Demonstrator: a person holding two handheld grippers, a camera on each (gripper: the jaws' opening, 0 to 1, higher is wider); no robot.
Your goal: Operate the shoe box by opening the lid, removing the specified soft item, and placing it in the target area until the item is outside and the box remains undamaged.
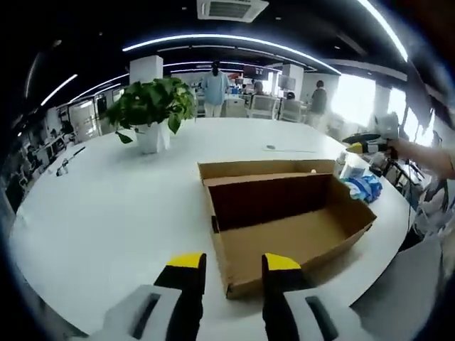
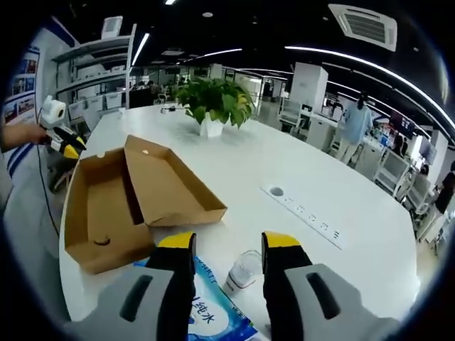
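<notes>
An open cardboard shoe box (image 1: pixel 284 227) lies on a broad white table (image 1: pixel 114 206) in an office, its lid (image 1: pixel 266 169) folded back flat on the far side in the left gripper view. From there the box's brown inside is bare; a blue-and-white soft pack (image 1: pixel 364 186) lies on the table just beside the box's right end, with a small clear container next to it. The left gripper (image 1: pixel 234 273) hovers above the table's near edge, its yellow-tipped jaws parted with nothing between them, one tip overlapping the box's near wall in the picture.

The right gripper view takes in the same box (image 2: pixel 106 206) from its other end, lid (image 2: pixel 170 185) sloping up toward the table's middle. Here the soft pack (image 2: pixel 206 312) sits directly under the right gripper (image 2: pixel 227 252), printed lettering visible, and a clear plastic cup (image 2: pixel 244 271) stands between the spread jaws, which grip nothing. At the far left edge of this view a hand holds the other gripper (image 2: pixel 60 138) beyond the box.

A potted green plant (image 2: pixel 213 103) stands mid-table, and a power strip (image 2: pixel 306 213) lies on the table to the right. People stand among desks in the background.
</notes>
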